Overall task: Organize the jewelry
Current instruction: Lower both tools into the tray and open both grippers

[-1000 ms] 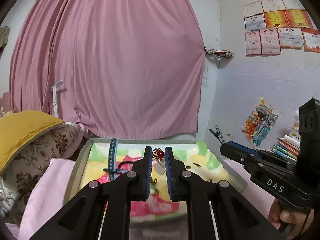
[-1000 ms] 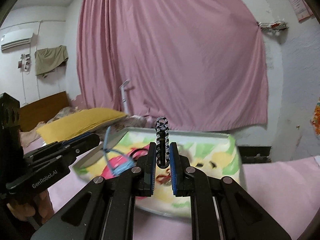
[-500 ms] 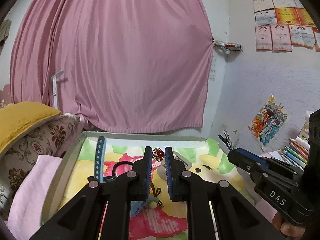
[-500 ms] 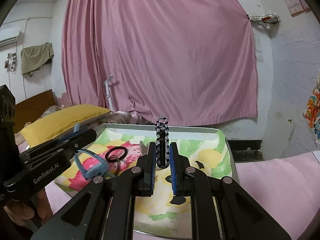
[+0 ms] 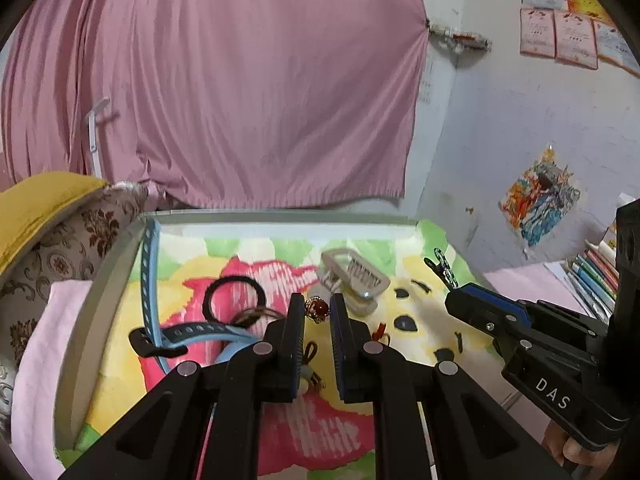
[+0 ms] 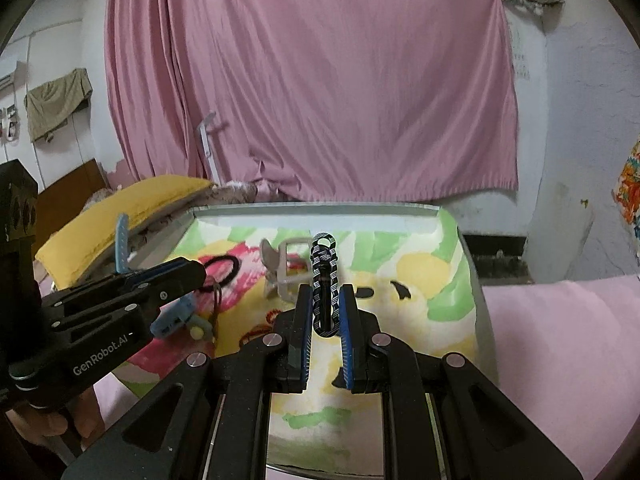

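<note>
Red stone in a gold setting: that is the ring (image 5: 317,309) I pinch between the tips of my left gripper (image 5: 316,312), held above the tray (image 5: 100,280). My right gripper (image 6: 325,312) is pressed onto a black-and-white chain (image 6: 325,276), which stands upright out of its tips; in the left view the chain's end pokes up beyond that gripper's blue-lined fingers (image 5: 492,304).

Below both grippers lies the tray's floor, printed in pink, yellow and green. On it rest a white hair claw (image 5: 354,280) just past the ring, a black hair tie (image 5: 234,300) to its left, and a blue strap (image 5: 149,280) running along the tray's left rim. A small red loop (image 5: 380,330) lies near my left gripper's right finger.

A yellow pillow (image 6: 132,208) sits beyond the tray's left side, and a pink curtain (image 6: 320,80) hangs behind it.
</note>
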Demonstrator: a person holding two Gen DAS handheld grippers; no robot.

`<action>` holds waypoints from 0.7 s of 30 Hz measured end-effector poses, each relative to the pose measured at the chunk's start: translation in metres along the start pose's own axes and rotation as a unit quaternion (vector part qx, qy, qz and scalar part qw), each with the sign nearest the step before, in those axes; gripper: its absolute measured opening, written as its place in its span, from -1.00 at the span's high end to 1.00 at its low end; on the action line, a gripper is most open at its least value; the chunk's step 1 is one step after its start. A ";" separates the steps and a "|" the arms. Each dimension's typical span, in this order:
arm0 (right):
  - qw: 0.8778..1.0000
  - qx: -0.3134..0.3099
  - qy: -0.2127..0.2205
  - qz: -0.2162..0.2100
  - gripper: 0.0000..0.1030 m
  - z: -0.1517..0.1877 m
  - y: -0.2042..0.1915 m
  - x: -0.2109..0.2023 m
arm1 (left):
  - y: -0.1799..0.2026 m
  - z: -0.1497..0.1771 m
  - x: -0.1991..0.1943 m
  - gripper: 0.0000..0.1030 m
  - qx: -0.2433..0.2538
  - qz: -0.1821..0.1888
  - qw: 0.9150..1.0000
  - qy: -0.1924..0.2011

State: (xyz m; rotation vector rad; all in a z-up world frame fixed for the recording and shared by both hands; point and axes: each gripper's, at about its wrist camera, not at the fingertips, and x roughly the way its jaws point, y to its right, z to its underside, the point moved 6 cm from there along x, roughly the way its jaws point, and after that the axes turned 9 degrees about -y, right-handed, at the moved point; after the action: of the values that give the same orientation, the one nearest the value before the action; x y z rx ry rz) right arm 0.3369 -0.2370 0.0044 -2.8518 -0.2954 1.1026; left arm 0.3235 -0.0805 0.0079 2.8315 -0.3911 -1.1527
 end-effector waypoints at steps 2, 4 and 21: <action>1.000 0.003 -0.017 -0.007 0.78 0.003 0.000 0.005 | -0.001 0.003 0.006 0.76 0.000 0.000 1.000 -0.019; 0.999 0.005 -0.030 -0.010 0.78 0.005 0.001 0.010 | -0.001 0.006 0.011 0.76 0.004 -0.001 0.999 -0.036; 0.996 0.012 -0.085 -0.020 0.77 0.017 0.005 0.030 | 0.001 0.012 0.020 0.76 0.018 0.007 0.997 -0.081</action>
State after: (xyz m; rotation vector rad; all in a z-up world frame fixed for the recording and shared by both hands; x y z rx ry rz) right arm 0.3476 -0.2354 -0.0289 -2.7225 -0.3464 1.3345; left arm 0.3292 -0.0859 -0.0141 2.7694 -0.4446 -1.3919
